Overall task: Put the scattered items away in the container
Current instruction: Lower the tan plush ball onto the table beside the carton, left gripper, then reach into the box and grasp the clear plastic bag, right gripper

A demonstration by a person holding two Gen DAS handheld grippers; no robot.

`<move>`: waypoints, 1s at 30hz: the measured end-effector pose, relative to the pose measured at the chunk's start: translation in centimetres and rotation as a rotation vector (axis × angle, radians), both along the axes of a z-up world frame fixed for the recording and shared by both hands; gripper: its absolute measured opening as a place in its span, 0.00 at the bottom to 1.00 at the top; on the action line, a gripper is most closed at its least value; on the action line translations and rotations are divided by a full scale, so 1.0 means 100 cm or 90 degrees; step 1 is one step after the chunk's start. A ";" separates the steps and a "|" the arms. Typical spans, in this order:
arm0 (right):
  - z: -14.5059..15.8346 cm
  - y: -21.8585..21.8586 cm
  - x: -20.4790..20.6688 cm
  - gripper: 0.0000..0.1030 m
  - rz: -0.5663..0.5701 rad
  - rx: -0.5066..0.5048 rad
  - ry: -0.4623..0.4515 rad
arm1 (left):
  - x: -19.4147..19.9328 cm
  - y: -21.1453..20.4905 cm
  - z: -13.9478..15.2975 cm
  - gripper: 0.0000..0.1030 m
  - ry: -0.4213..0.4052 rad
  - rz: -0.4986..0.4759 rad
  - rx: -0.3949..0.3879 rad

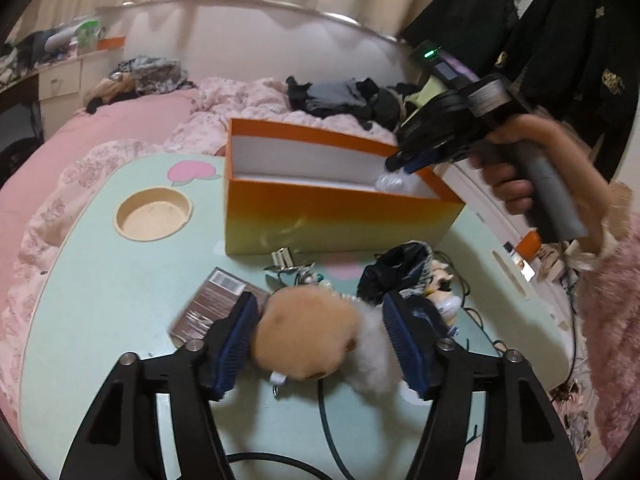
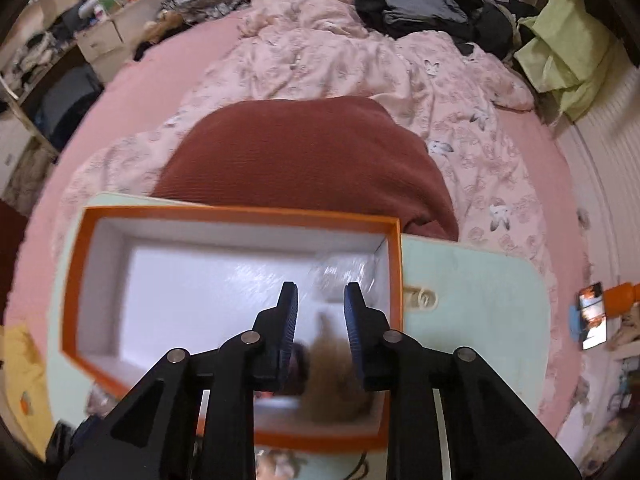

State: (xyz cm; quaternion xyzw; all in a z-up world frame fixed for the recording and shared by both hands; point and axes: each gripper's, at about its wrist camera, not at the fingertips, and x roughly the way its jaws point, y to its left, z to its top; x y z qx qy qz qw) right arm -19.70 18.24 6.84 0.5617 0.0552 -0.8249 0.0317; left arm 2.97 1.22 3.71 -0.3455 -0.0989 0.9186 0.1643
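In the left wrist view we are holding our left tongs (image 1: pixel 316 340) low over the pale green bench (image 1: pixel 104 280). They are standing wide, and a fluffy tan and white toy (image 1: pixel 308 336) is lying between the blue pads (image 1: pixel 236 340). The left pad is just touching the fur and the right one is beside it, so the toy is not squeezed. A shiny brown packet (image 1: pixel 216 304) is lying just left of the toy. A black cloth lump (image 1: pixel 396 272) and thin cords (image 1: pixel 328 420) are lying on the right. Farther off, the orange box (image 1: pixel 320 208) is sitting on the bench, with something clear and crinkly (image 1: pixel 390 182) inside its right end. Our right hand (image 1: pixel 508 188) is holding the right tongs (image 1: pixel 400 164) over that end. A round cup hole (image 1: pixel 154 214) is in the bench on the left.

In the right wrist view we are pointing our right tongs (image 2: pixel 320 300) down into the orange box (image 2: pixel 232 216). They are nearly shut. A blurry brown fluffy thing (image 2: pixel 332 372) is sitting between them, near their base, and we cannot tell if they are gripping it. The pink bed (image 2: pixel 360 60) is lying beyond.
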 end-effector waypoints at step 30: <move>-0.004 -0.029 0.004 0.61 0.072 -0.099 -0.052 | 0.001 -0.001 -0.004 0.71 -0.008 0.000 0.019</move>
